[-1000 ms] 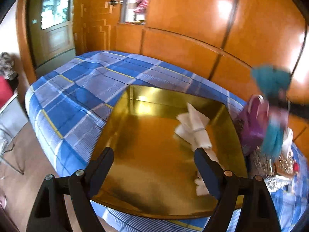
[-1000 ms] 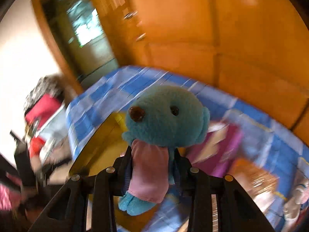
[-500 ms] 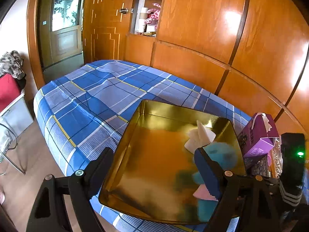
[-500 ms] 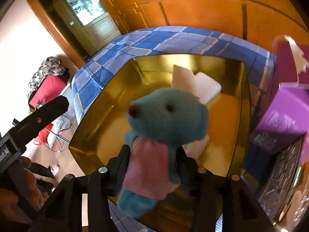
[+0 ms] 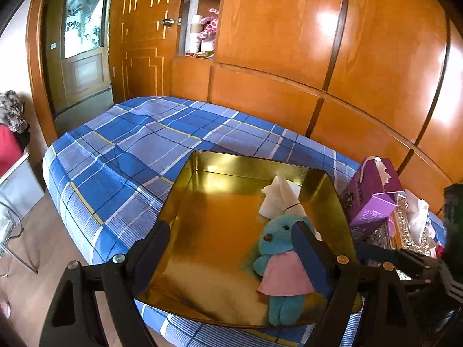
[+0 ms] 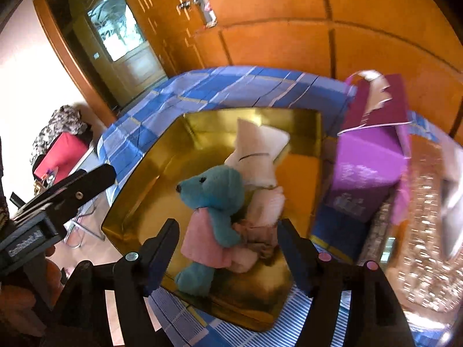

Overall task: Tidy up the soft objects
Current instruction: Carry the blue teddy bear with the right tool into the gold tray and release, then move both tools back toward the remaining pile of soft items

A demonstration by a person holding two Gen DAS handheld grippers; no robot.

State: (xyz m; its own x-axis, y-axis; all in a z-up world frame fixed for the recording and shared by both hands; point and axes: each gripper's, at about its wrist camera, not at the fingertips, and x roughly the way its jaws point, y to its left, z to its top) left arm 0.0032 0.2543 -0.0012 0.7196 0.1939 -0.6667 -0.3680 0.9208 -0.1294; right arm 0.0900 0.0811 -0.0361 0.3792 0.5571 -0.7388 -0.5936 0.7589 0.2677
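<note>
- Your right gripper (image 6: 228, 248) has just been opening its jaws; they now stand apart on either side of the teal plush toy (image 6: 214, 202), pads clear of it
- The toy lies in the gold tray (image 5: 220, 231) on the blue plaid bed (image 5: 130, 144), against a white folded cloth (image 6: 260, 156)
- Your left gripper (image 5: 231, 248) hangs wide open over the tray, gripping nothing
- A purple box (image 6: 373, 156) stands just beside the tray
</note>
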